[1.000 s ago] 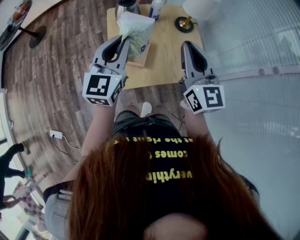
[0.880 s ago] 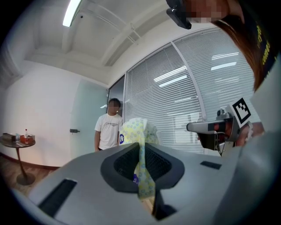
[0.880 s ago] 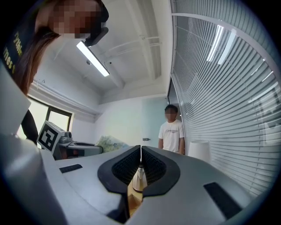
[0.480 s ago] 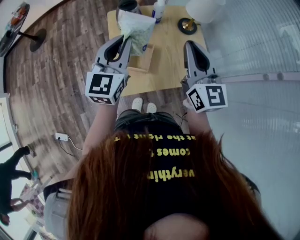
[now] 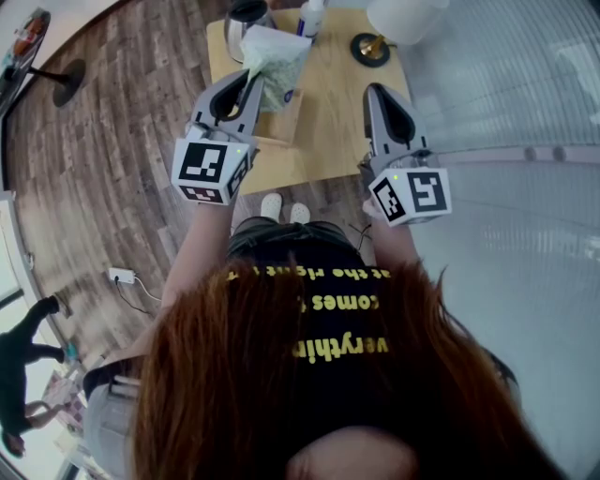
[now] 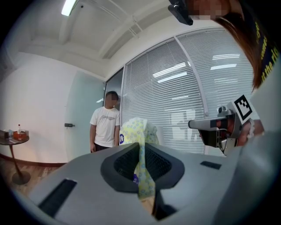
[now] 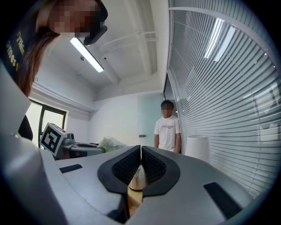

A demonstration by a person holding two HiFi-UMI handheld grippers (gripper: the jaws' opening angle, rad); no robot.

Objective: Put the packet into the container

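A pale packet [image 5: 273, 58] with a green-yellow pattern hangs over the wooden table [image 5: 337, 112], pinched at its lower edge by my left gripper [image 5: 249, 86]. In the left gripper view the packet [image 6: 137, 132] rises between the jaws of my left gripper [image 6: 141, 163], which are shut on it. Just below the packet on the table sits an open wooden container [image 5: 284, 120]. My right gripper [image 5: 375, 94] is held level to the right, above the table's near edge. Its jaws [image 7: 140, 154] are shut with nothing between them.
A dark jug [image 5: 246, 13], a bottle [image 5: 311, 13] and a white lamp [image 5: 401, 15] with a brass base [image 5: 370, 47] stand at the table's far side. A person in a white T-shirt [image 6: 104, 128] stands beyond. Window blinds [image 7: 228, 88] run along the right.
The head view has shifted slightly. The left gripper keeps its hold on the packet over the container, and both grippers stay almost where they were.
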